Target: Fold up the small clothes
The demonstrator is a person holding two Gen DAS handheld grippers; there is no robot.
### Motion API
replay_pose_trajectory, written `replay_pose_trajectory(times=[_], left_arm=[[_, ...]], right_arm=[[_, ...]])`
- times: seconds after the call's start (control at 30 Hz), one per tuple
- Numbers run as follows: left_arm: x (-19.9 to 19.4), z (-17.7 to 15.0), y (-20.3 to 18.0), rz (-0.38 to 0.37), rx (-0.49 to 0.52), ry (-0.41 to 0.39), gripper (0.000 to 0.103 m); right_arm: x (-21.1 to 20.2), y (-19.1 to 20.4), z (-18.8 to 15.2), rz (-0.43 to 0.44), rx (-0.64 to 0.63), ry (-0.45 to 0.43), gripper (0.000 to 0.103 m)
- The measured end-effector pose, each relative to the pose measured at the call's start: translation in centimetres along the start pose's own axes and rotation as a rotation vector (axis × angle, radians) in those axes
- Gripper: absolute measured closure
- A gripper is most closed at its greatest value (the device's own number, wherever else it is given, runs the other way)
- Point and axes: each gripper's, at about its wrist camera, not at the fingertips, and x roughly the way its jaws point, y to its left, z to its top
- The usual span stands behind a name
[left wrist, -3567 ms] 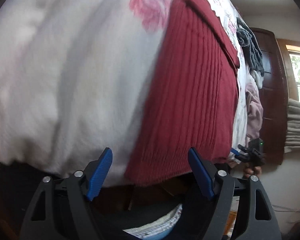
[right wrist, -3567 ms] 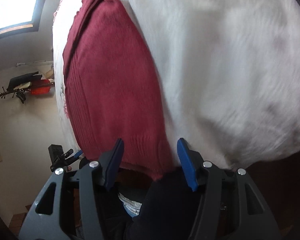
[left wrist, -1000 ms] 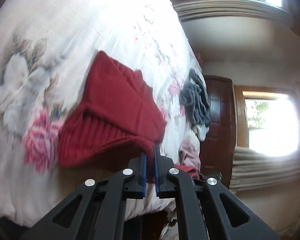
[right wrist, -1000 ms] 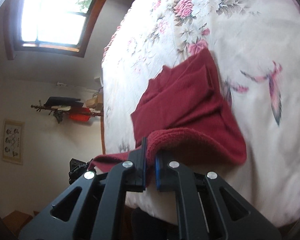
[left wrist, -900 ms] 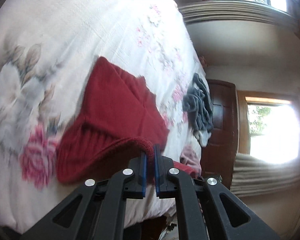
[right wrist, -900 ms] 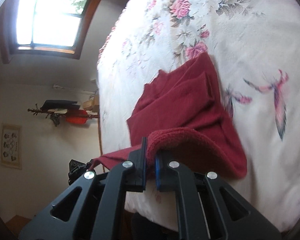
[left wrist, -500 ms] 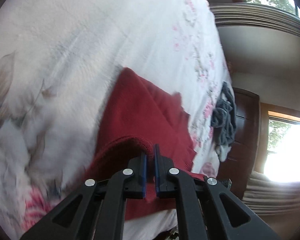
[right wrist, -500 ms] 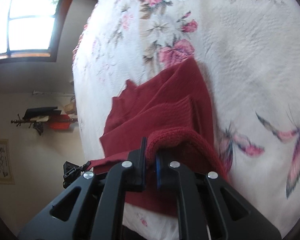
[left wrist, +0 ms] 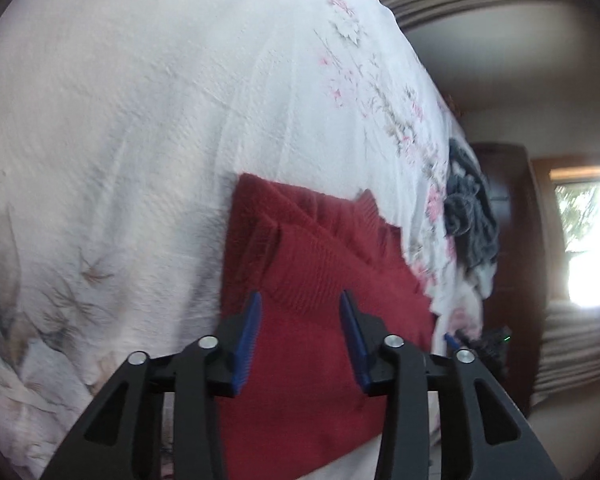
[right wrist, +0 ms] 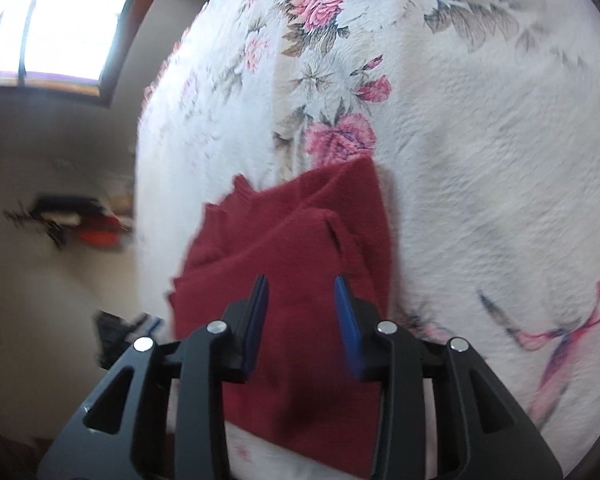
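Note:
A dark red knit garment lies folded over on itself on the white floral bedspread, its ribbed hem now resting on top. My left gripper stands open just above the hem, fingers apart, nothing between them. In the right wrist view the same red garment lies flat on the bedspread, and my right gripper is open over its near half, holding nothing. The far edge of the garment shows a notch like a collar.
A heap of grey and pale clothes lies further along the bed near its edge. A dark wooden door and bright windows stand beyond. The other gripper shows past the bed's edge.
Both grippers carried the garment's hem forward over its far half, then opened and let it go; half a second ago each was still shut on the hem.

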Motion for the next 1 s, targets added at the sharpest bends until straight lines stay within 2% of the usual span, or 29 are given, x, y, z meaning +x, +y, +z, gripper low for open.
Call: replay_pose_trajectory(times=[0.07,0.13,0.4,0.47,0.5,0.53,0.63,0.77,1.0], left_arm=[[0.3,-0.1,-0.4,0.073,0.049,0.002,0.054],[0.6,-0.1,-0.6,0.103,0.081,0.012,0.047],[3.6,-0.4,-2.0,0.245,0.222,0.087,0.043],[4.1,-0.6,-2.5,0.287,0.265,0.081,0.049],[4.1,-0.7,-2.8,0.312,0.285,0.075,0.068],[4.0,-0.8,-3.0,0.331,0.295,0.063,0.081],[3.2,-1.3,-3.8,0.339,0.332,0.010,0.091],[2.3,-2.3,-4.8,0.341,0.383,-0.047,0.093],[-0.2,-2.9,-5.9,0.278,0.387,-0.142,0.095]], right_arm=[[0.6,0.5,-0.2,-0.079,-0.062,-0.008,0.062],[1.1,0.3,-0.4,-0.103,-0.087,-0.004,0.057],[3.3,-0.8,-0.3,-0.163,-0.104,0.014,0.054],[3.7,-0.8,-0.3,-0.169,-0.109,0.020,0.054],[3.8,-0.7,-0.3,-0.171,-0.114,0.021,0.054],[3.9,-0.6,-0.5,-0.166,-0.124,0.023,0.056],[3.9,-0.2,-0.9,-0.163,-0.161,0.021,0.084],[3.6,0.4,-1.7,-0.194,-0.227,-0.011,0.095],[2.1,1.5,-2.3,-0.197,-0.267,-0.067,0.097]])
